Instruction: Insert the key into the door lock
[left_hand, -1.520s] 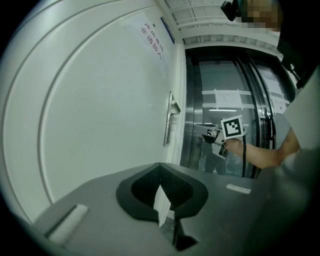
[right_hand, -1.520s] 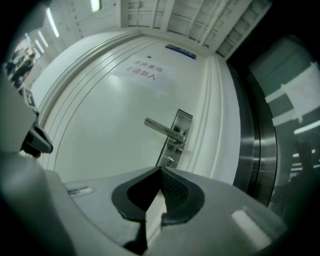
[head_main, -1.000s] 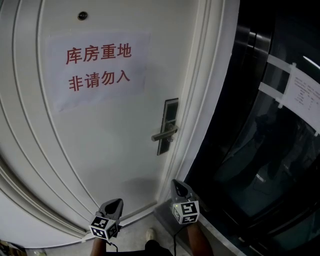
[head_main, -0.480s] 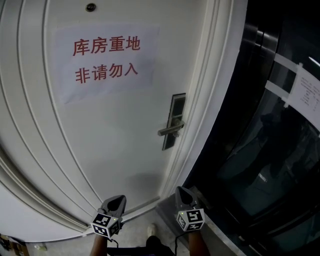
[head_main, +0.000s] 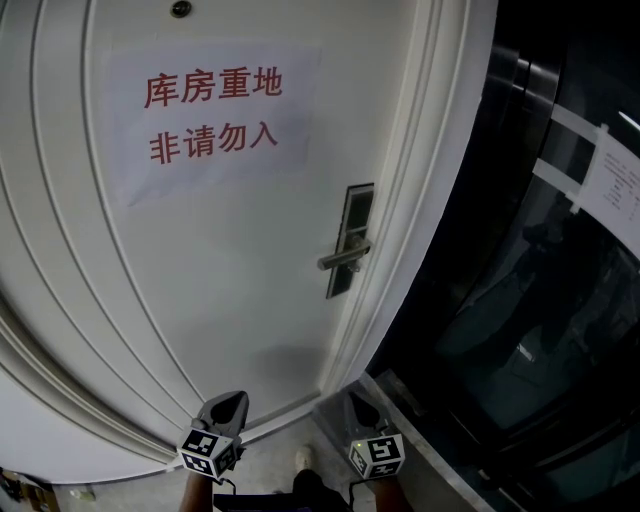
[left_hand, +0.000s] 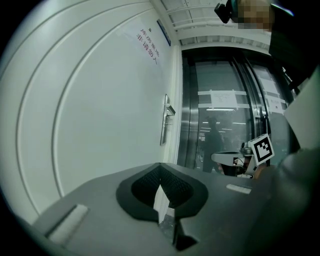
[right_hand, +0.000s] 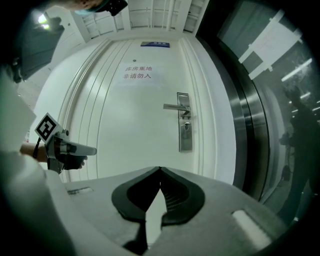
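Plainly, the right gripper is closed: its tips meet with only a pale slit behind them, and no key shows past its nose. The left gripper is closed at the tips too. A pale sliver and a greyish patch sit in the gap behind them, and I cannot tell whether that is something pinched or just background seen through. So the key cannot be made out in any view.

Both grippers hang low, side by side but apart. They are well short of the door and far below the lock plate, which sits by the door's right edge. The keyhole lies just under the handle. Nothing seems to stick out of it, though it is small here.

The main risk, as I judge it, is at that small slot. A thin key held by flat pads can swivel, and one that meets the slot tilted or rolled would skid over the plate instead of entering. The handle juts out just above, so a broad gripper nose coming in slightly high would knock it. The door frame stands just beside the plate and leaves little room on that side. And if neither gripper really holds a key, any approach achieves nothing.
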